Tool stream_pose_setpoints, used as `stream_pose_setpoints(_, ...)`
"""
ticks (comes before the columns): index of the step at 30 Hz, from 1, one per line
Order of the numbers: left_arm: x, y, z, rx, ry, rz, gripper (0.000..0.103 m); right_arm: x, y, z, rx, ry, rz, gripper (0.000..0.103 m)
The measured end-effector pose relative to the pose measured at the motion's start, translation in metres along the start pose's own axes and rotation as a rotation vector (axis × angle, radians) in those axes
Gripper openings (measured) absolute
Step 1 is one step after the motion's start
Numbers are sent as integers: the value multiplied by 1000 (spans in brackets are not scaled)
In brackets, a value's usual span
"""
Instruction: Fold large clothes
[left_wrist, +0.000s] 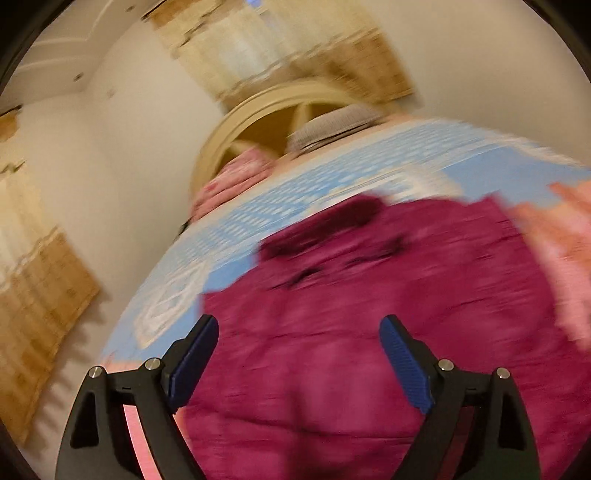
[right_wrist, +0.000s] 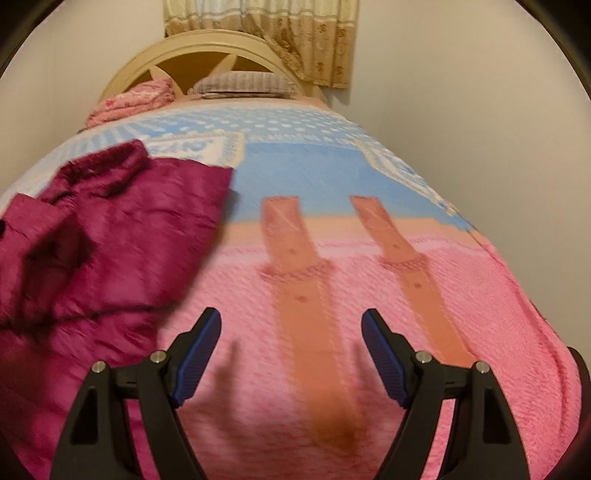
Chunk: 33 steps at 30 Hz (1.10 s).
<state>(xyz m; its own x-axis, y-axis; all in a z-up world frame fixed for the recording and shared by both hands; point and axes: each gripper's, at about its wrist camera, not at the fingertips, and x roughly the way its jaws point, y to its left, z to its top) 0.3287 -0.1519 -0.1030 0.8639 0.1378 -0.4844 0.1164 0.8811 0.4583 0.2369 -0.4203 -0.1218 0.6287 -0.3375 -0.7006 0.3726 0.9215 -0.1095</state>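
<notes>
We are in a bedroom of a home. We see a wide bed covered with a soft blanket in pink and light blue (right_wrist: 369, 258), and behind it a rounded cream wooden headboard with spokes like a wheel (right_wrist: 192, 55). At the head of the bed lie a flat grey striped pillow (right_wrist: 243, 85) and a folded pink patterned quilt (right_wrist: 136, 99). On the plain cream wall (right_wrist: 461, 92) hangs a beige curtain with a brown flower border (right_wrist: 306, 37). A dark magenta padded coat (right_wrist: 110, 229) lies spread on the bed, as clothes do at home.
</notes>
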Motion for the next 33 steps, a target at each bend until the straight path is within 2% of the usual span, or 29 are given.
stream_pose_setpoints(2, 35, 38, -8, -64, 88, 69, 89, -2, 15, 8, -4, 3, 49, 76)
stream_pose_setpoints(6, 82, 84, -17, -154, 168, 163, 89, -8, 68, 26, -65, 11, 170, 64)
stream_pose_setpoints(11, 131, 97, -38, -168, 264, 204, 89, -16, 133, 40, -138, -22, 258, 57)
stream_pose_setpoints(13, 141, 95, -46, -172, 288, 199, 89, -11, 155, 41, -173, -20, 269, 55)
stream_pose_setpoints(14, 146, 96, -51, -185, 292, 192, 89, -5, 162, 40, -188, -10, 258, 50)
stream_pose_setpoints(16, 151, 97, -57, -199, 296, 182, 90, 13, 167, 35, -207, 22, 203, 48)
stream_pose_setpoints(19, 155, 95, -58, -203, 296, 163, 90, 39, 165, 21, -197, 73, 190, 48)
stream_pose_setpoints(25, 160, 90, -61, -205, 308, 150, 93, 53, 166, 9, -209, 71, 173, 48)
stream_pose_setpoints(28, 148, 98, -56, -219, 295, 163, 93, 48, 163, 13, -198, 79, 187, 48)
stream_pose_setpoints(30, 127, 111, -50, -249, 240, 171, 93, 31, 151, 21, -161, 64, 196, 53)
stream_pose_setpoints(32, 100, 124, -38, -297, 151, 148, 93, 6, 143, 30, -137, 1, 186, 69)
stream_pose_setpoints(33, 92, 127, -32, -316, 128, 133, 93, -2, 141, 35, -134, -29, 167, 70)
